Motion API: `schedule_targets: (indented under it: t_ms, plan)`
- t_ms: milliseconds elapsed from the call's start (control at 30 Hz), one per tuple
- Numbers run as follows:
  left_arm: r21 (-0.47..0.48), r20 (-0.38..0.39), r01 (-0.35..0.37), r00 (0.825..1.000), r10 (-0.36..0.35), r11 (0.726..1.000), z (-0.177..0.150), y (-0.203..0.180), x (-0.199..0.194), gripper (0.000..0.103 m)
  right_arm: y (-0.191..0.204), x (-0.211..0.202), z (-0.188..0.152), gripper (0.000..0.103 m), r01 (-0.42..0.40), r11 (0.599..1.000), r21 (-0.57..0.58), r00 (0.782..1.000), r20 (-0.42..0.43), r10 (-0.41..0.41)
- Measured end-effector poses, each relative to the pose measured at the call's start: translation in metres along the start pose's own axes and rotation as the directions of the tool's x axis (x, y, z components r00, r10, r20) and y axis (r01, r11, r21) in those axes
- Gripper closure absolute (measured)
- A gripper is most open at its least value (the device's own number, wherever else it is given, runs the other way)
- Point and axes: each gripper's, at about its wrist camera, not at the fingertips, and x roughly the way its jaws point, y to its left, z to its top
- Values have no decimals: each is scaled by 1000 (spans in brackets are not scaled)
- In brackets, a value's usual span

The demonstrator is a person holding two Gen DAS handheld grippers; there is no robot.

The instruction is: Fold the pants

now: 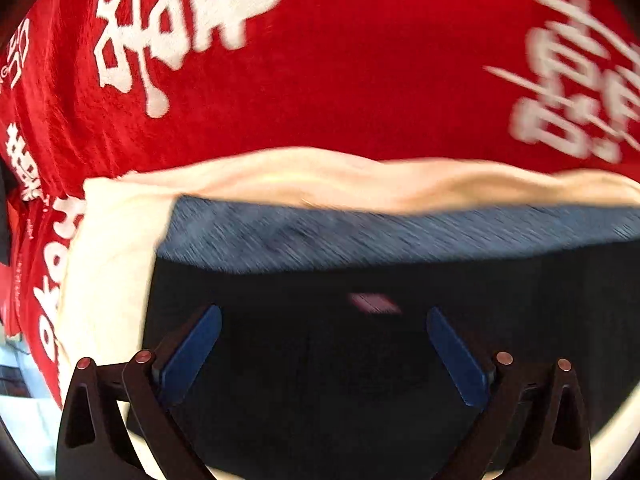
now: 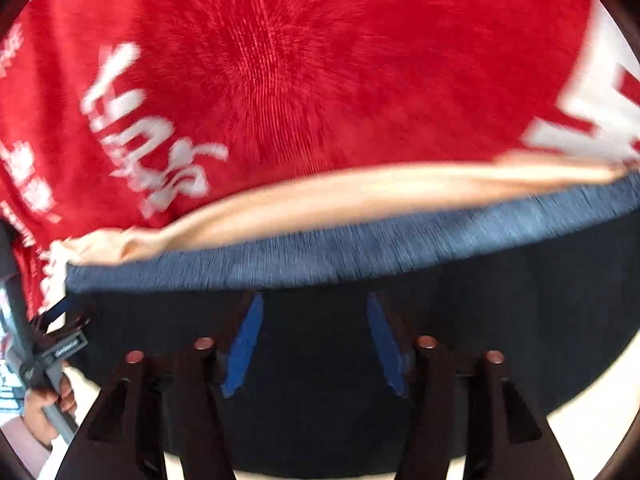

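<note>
The pants are a dark navy fabric (image 1: 360,360) with a ribbed blue-grey band (image 1: 360,236) along the far edge; they lie flat on a cream layer (image 1: 108,280). A small pinkish label (image 1: 374,304) sits on the dark fabric. My left gripper (image 1: 324,312) hovers over it, blue pads (image 1: 192,356) wide apart and nothing between them. In the right wrist view, the same dark fabric (image 2: 316,400), band (image 2: 360,248) and cream edge (image 2: 320,200) show. My right gripper (image 2: 315,298) stands open above the dark fabric, its pads (image 2: 244,348) clear of the cloth. Both views are motion-blurred.
A red plush cloth with white characters (image 1: 340,80) (image 2: 300,80) covers the surface beyond the pants. At the lower left of the right wrist view, a person's hand (image 2: 40,408) grips a grey handle (image 2: 24,344).
</note>
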Motion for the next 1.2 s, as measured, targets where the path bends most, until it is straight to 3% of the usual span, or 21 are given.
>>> schedule_targets:
  t_ms: [133, 267, 433, 600, 700, 767, 800, 867, 1000, 1033, 1067, 1100, 1200]
  plan:
    - [17, -58, 65, 996, -64, 998, -33, -42, -23, 0, -41, -22, -51, 36, -48, 991, 124, 998, -32, 52]
    - [2, -120, 153, 981, -152, 988, -59, -100, -36, 0, -76, -32, -99, 31, -67, 969, 239, 994, -63, 84]
    - [60, -122, 194, 975, -185, 979, -59, -159, -48, 0, -119, -44, -132, 31, -33, 960, 276, 993, -101, 63]
    - [90, -85, 174, 982, -166, 981, -44, -199, -57, 0, -162, -62, -132, 31, -28, 944, 329, 998, -46, 45]
    - [42, -86, 162, 984, -158, 986, -32, -210, -50, 0, -188, -74, -118, 31, 33, 943, 331, 999, 5, -37]
    - [33, -71, 129, 989, -126, 991, -22, -226, -48, 0, -221, -81, -104, 37, 47, 929, 368, 996, 52, -71]
    - [35, -64, 106, 993, -104, 994, -18, -231, -45, 0, -234, -81, -98, 45, 48, 918, 393, 995, 63, -79]
    - [35, -68, 61, 996, -58, 998, -22, -247, -38, 0, -269, -82, -86, 50, 45, 881, 471, 991, 89, -98]
    - [-39, -51, 74, 996, -76, 997, -28, -240, -27, 0, -326, -75, -67, 51, 19, 798, 603, 987, 117, -112]
    - [-40, -43, 74, 996, -76, 996, -30, -237, -26, 0, -335, -72, -63, 59, -4, 785, 620, 988, 124, -93]
    - [-34, -39, 69, 997, -70, 997, -34, -235, -25, 0, -340, -71, -58, 69, -23, 781, 624, 988, 133, -77]
    - [-28, -38, 62, 997, -63, 998, -36, -235, -26, 0, -342, -73, -51, 96, -36, 788, 615, 988, 141, -65]
    - [-5, -39, 39, 998, -39, 999, -36, -239, -28, 0, -333, -95, -33, 97, -7, 844, 537, 974, 194, -116]
